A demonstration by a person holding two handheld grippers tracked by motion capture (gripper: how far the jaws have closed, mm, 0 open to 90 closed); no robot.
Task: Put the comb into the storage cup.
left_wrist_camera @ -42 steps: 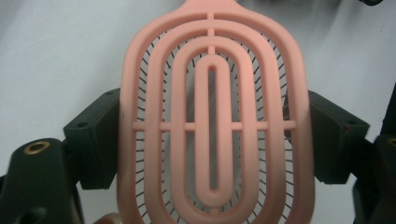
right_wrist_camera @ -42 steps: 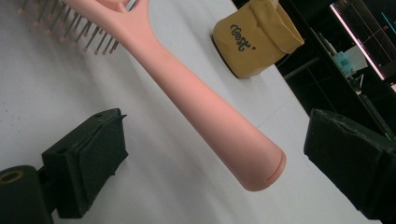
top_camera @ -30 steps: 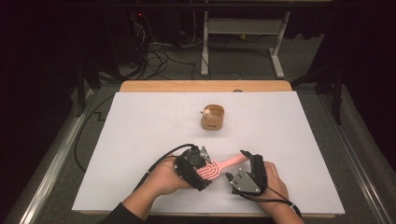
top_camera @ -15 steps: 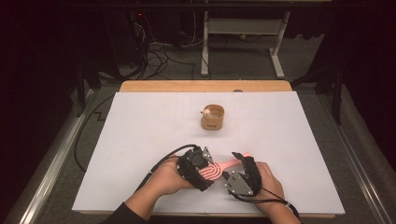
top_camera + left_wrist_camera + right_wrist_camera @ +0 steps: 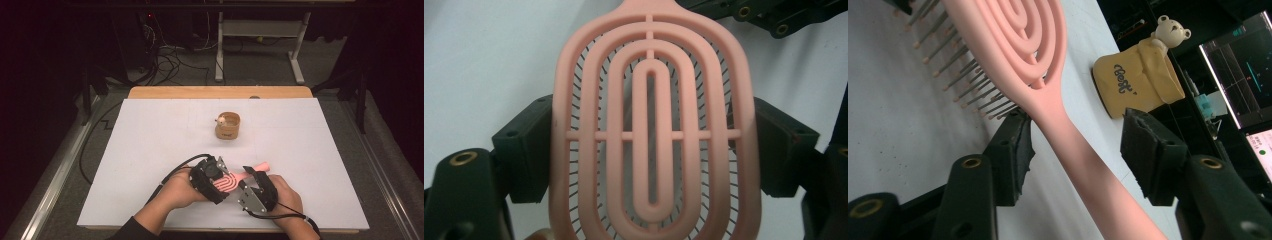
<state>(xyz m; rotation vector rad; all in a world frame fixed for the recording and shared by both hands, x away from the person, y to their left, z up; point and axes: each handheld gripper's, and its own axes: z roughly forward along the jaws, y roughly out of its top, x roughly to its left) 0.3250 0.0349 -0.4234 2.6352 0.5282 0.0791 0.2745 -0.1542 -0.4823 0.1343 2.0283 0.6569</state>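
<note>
Right gripper (image 5: 248,176) jaws being closed around pink hairbrush (image 5: 235,181) handle, pads not yet pressing. Brush head being clamped by left gripper (image 5: 219,168), steadied for handover. Pot (image 5: 228,125) beyond both.

High view: the white table (image 5: 150,150) is evenly lit from overhead, the room from nine to three o'clock sinks into darkness; gripper views are bright but softly blurred close up

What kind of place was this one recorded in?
Probably a lab or recording workspace, not a home: a table covered in plain white sheet, loose cables on the floor behind it, and monitor screens in the dark background.
</note>
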